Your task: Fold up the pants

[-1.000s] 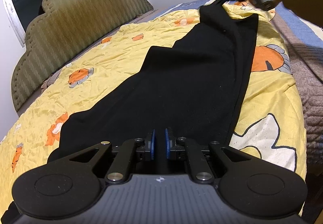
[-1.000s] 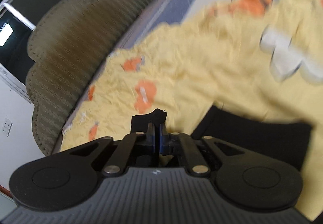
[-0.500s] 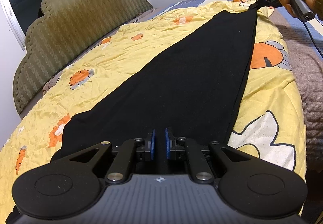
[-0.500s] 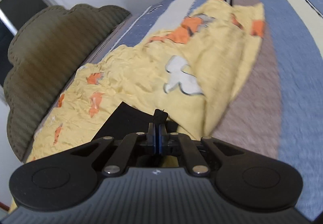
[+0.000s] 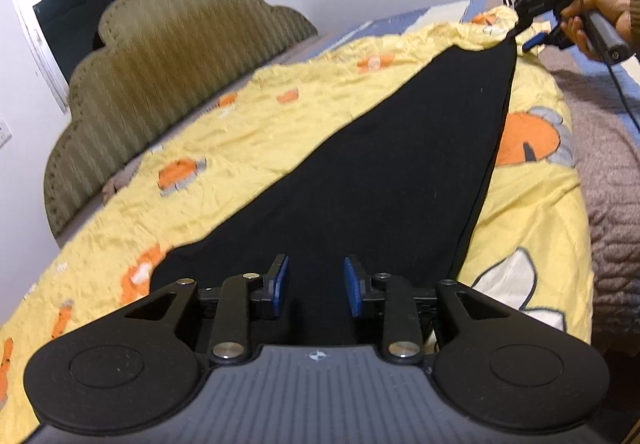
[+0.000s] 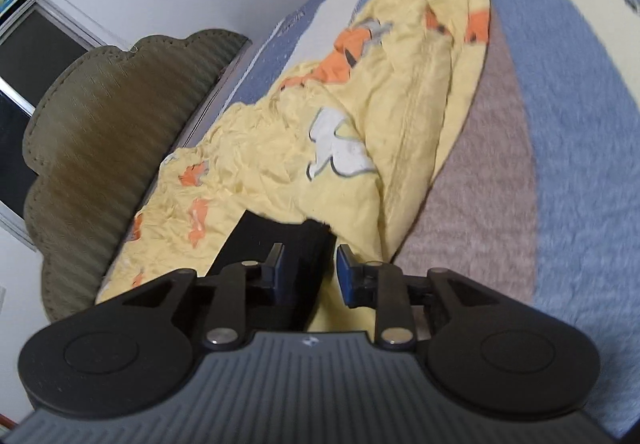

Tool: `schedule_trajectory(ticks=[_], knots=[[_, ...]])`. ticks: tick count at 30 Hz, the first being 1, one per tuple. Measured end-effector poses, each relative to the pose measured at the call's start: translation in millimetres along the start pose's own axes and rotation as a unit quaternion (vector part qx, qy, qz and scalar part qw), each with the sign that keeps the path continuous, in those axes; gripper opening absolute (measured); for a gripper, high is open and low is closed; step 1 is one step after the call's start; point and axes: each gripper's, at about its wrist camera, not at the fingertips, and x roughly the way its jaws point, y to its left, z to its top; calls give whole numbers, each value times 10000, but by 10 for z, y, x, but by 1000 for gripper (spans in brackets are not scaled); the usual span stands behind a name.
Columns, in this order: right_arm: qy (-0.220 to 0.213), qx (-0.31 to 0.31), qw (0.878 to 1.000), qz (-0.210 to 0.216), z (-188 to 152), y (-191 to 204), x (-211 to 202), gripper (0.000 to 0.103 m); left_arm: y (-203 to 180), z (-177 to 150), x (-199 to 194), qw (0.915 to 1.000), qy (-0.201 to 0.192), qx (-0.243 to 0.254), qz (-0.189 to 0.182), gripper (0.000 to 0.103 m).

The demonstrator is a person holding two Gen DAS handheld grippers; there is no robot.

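Note:
Black pants (image 5: pixel 380 179) lie stretched flat along the yellow sheet (image 5: pixel 224 139), wide end near me, narrow end far. My left gripper (image 5: pixel 316 286) is open, its blue pads either side of the wide end, just above the cloth. My right gripper (image 6: pixel 310 272) is open over the narrow end of the pants (image 6: pixel 276 240); the cloth lies below the left pad. The right gripper also shows in the left wrist view (image 5: pixel 532 31), held by a hand at the far end of the pants.
A padded olive headboard (image 5: pixel 152 83) runs along the bed's left side under a dark window (image 5: pixel 68 7). A striped brown, blue and cream blanket (image 6: pixel 520 123) lies under the sheet on the right. The sheet's far part (image 6: pixel 360 115) is bunched in folds.
Both grippers have opened and let go of the pants, which were pulled taut and now lie flat. The right gripper moved farther along the bed before releasing.

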Motion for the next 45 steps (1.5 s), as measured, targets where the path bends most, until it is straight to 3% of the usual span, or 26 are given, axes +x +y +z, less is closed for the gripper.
schedule_trajectory(ticks=[11,12,13,19,21,24,25,27,28,32,35,37,40,45], knots=[[176,424,9985,299,-22,-63,357,27,14,71,-15,9997,99,-194,87,30],[165,413,9986,298,-16,-56,362,18,26,72,-5,9996,126,-236,96,30],[137,322,9990,263,-12,-32,352,9,49,78,12,9993,176,-307,97,30],[-160,-539,9980,281,-31,275,146,7,202,103,102,9957,444,-809,44,30],[-271,-886,9952,302,-44,424,62,7,194,190,149,9958,483,-782,38,30],[-423,-1399,9887,336,-84,669,-45,7,109,445,194,9981,234,-562,-68,30],[-468,-1497,9870,360,-96,734,-75,7,57,523,218,9985,199,-488,-153,32],[-525,-1529,9859,431,-96,816,-130,7,-58,644,257,9989,124,-363,-265,61],[-529,-1537,9856,463,-94,856,-152,7,-111,672,251,9992,36,-314,-257,66],[-549,-2000,9761,652,-189,1109,-277,7,-175,636,166,9994,-227,-250,109,70],[-588,-2785,9552,812,-422,1401,-433,7,-41,541,183,9986,-2,-410,348,70],[-589,-3409,9334,958,-675,1608,-531,7,75,475,185,9970,143,-568,507,70],[-551,-4326,8903,1313,-1177,1869,-686,7,290,338,148,9927,363,-894,727,70],[-61,-5550,8039,2137,-2172,2039,-926,7,509,180,68,9863,541,-1140,1064,70]])
